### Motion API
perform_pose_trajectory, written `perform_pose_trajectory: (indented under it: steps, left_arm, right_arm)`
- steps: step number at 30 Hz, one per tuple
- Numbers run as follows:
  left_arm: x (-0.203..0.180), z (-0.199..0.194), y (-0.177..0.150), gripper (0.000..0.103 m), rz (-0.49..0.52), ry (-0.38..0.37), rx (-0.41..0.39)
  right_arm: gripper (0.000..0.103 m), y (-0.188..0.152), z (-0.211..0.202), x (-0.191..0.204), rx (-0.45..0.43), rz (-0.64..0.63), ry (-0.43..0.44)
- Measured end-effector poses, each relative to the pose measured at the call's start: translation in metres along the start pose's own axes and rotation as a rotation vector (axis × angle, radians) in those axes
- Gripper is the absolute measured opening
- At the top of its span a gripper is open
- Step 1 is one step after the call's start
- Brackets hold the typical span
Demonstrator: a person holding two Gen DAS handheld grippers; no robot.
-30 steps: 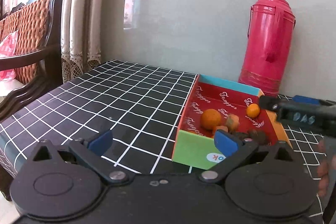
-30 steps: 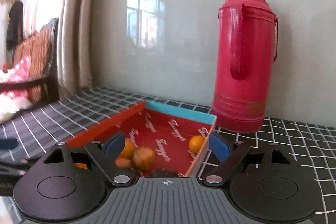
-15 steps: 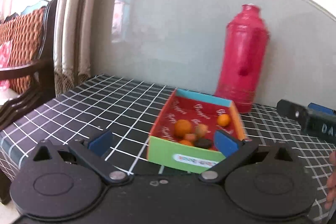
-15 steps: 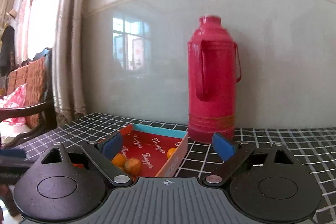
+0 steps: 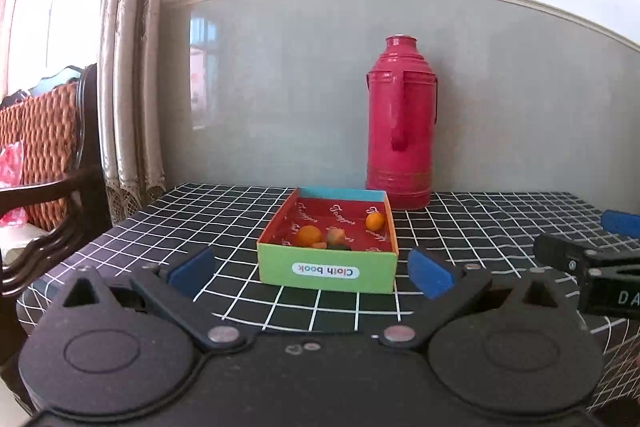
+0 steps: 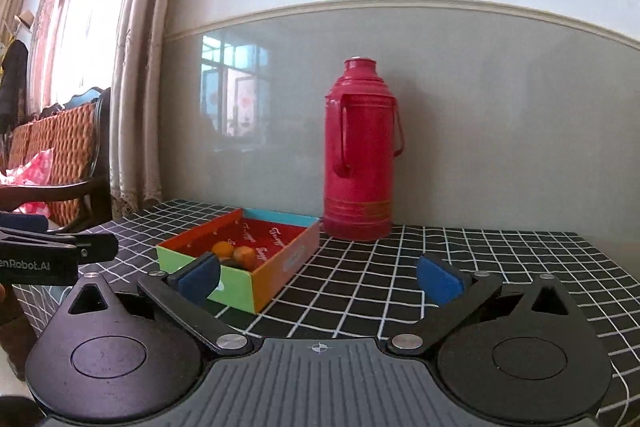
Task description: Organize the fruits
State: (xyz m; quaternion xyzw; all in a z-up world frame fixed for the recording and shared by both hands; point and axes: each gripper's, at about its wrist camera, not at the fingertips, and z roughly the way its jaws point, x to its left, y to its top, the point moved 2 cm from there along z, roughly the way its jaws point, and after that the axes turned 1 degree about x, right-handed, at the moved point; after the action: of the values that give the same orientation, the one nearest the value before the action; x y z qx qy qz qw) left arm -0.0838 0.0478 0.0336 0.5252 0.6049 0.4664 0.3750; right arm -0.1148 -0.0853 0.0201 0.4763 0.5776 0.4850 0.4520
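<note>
A shallow colourful box (image 5: 328, 271) with a green front wall and red inside stands on the checked table. In it lie several small fruits: a large orange (image 5: 309, 235), a small orange (image 5: 375, 221), a brownish fruit (image 5: 334, 236) and a dark one (image 5: 340, 247). The box also shows in the right wrist view (image 6: 256, 281), with fruits (image 6: 236, 253) inside. My left gripper (image 5: 312, 273) is open and empty, back from the box's front. My right gripper (image 6: 320, 277) is open and empty, to the right of the box.
A tall red thermos (image 5: 400, 139) stands behind the box against the grey wall. The table has a black cloth with white grid (image 5: 472, 227). A wooden chair with orange cushion (image 5: 44, 155) and curtains (image 5: 132, 67) stand at the left.
Both grippers have pulled back and up from the box, which now looks smaller and farther. Both stay open and empty.
</note>
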Motion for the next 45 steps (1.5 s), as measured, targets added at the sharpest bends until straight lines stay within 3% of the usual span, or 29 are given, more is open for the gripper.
perform_pose_trajectory:
  steps: [10, 45]
  left_arm:
    - [0.006, -0.008, -0.015, 0.097, -0.055, 0.026, -0.058]
    - [0.006, -0.010, -0.018, 0.097, -0.017, 0.022, -0.064]
  right_arm:
    - [0.103, -0.014, -0.002, 0.005, -0.019, -0.038, -0.021]
    - [0.103, -0.013, 0.001, -0.009, -0.009, -0.001, -0.025]
